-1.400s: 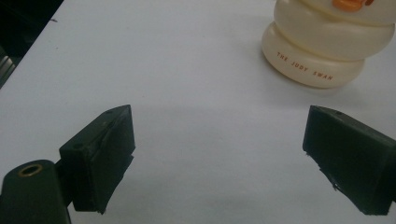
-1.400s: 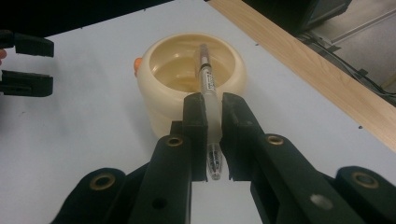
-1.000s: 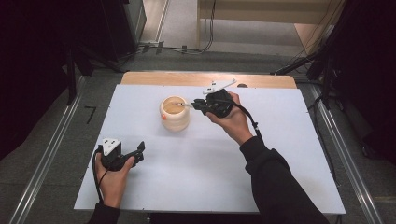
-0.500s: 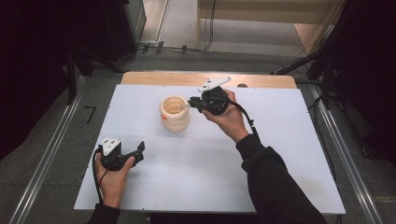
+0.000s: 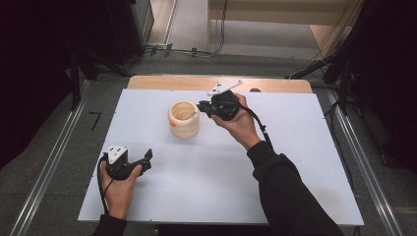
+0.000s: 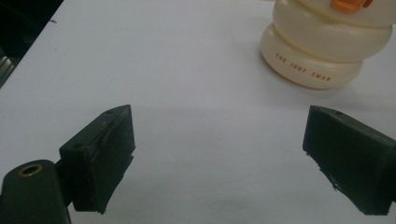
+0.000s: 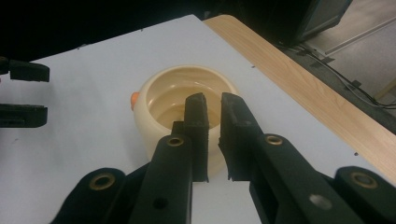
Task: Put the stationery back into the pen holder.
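Fingers (image 7: 196, 121) of right gripper (image 7: 212, 133) nearly closed, empty, above cream pot (image 7: 154, 100).

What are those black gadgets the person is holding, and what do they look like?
Each is a black hand-held gripper: left, right. Both have two blocky jaws, brass-ringed pivots, a grey three-cornered plate on top and a trailing black cable. The right arm wears a black sleeve.

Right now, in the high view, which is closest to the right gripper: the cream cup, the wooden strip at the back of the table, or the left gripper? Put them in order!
From the right gripper:
1. The cream cup, right beside it on its left.
2. The wooden strip, behind it along the table's far edge.
3. The left gripper, far off at the near left corner.
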Motion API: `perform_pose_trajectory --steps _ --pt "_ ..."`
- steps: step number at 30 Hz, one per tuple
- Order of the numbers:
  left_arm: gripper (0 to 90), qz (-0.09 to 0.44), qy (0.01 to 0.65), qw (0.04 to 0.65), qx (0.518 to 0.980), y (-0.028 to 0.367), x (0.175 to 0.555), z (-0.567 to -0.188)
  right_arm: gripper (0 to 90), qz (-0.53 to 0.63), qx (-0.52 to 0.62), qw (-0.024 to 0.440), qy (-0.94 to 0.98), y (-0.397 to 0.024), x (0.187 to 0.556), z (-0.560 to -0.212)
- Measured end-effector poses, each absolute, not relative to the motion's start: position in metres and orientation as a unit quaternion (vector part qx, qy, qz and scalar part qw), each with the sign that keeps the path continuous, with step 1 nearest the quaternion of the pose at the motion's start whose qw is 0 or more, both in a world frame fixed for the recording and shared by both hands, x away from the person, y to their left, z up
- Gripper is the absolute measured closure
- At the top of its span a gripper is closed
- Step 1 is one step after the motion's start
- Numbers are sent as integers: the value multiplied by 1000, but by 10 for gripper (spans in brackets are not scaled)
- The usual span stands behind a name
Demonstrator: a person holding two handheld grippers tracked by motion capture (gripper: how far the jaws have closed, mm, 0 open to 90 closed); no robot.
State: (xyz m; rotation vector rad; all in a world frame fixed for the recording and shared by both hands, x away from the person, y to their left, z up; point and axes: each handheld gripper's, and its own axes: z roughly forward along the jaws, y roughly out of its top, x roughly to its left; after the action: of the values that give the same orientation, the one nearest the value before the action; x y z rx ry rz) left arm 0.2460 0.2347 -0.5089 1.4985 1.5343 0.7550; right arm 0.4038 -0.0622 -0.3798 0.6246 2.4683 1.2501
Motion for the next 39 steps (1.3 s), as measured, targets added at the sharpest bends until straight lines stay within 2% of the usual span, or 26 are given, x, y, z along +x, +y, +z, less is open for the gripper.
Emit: perform_pose_trajectory --steps 8,18,24,29,39 --pt "97 301 612 421 598 235 246 -509 694 440 223 146 857 -61 404 -381" --pt "97 301 612 419 599 235 246 -509 501 442 238 132 855 -59 407 -392" --pt "97 301 612 420 600 235 246 -509 408 450 249 110 850 -62 409 -397" --pt "97 300 612 420 600 234 246 -509 320 465 263 73 842 -66 410 -404" --pt "97 300 612 419 600 234 246 -509 255 470 269 72 838 -74 407 -412"
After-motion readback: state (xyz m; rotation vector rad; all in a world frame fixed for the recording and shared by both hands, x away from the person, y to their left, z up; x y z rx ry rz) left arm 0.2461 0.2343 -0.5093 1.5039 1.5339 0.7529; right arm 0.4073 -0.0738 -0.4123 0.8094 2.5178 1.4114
